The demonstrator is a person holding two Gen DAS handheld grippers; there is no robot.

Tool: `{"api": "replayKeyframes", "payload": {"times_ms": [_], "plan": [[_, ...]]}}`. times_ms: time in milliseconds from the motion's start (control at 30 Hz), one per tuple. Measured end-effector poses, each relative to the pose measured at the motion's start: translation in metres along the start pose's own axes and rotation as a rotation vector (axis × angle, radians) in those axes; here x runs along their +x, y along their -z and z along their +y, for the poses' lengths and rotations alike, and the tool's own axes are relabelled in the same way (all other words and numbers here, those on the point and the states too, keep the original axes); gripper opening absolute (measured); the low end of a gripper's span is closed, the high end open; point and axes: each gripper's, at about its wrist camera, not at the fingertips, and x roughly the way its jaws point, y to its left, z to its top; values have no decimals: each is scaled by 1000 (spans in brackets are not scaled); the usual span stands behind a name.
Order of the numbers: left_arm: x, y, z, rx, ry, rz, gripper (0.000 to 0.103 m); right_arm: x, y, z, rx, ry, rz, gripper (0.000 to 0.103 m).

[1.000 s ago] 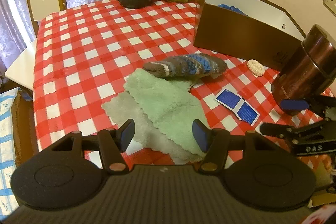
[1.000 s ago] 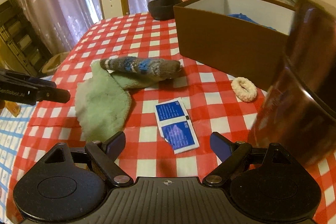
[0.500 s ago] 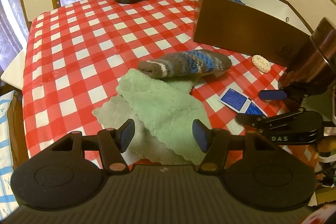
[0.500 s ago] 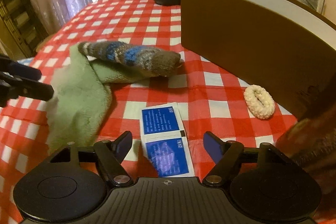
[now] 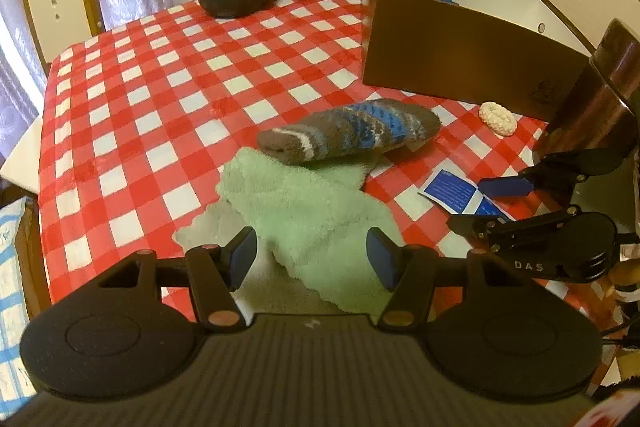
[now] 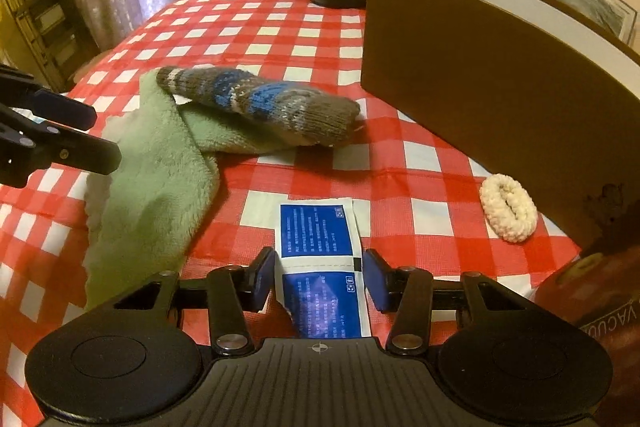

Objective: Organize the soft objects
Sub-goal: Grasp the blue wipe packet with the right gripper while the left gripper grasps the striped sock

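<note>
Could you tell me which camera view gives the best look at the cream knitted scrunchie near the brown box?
The right wrist view: the scrunchie is large, sharp and unobstructed there, its ring shape and centre slit clear, beside the brown box. The left wrist view shows it small and distant, as an oval lump.

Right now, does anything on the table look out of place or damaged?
Yes. The blue packets aren't soft, yet the right gripper is closing its jaws around them; the near packet's edge looks torn. The sock lies askew on the towel.
</note>
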Motion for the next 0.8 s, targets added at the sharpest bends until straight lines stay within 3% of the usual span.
{"api": "replayKeyframes", "payload": {"times_ms": [267,633,800], "plan": [[-2,-4,-7,104,-27,-46,58,-9,-7,-8,60,20,-25,44],[18,-31,-40,391,-54,-161,58,-23,-23,-16,141,58,-65,44],[45,-35,-52,516,-55,-138,56,-25,-25,-18,167,67,-67,44]]}}
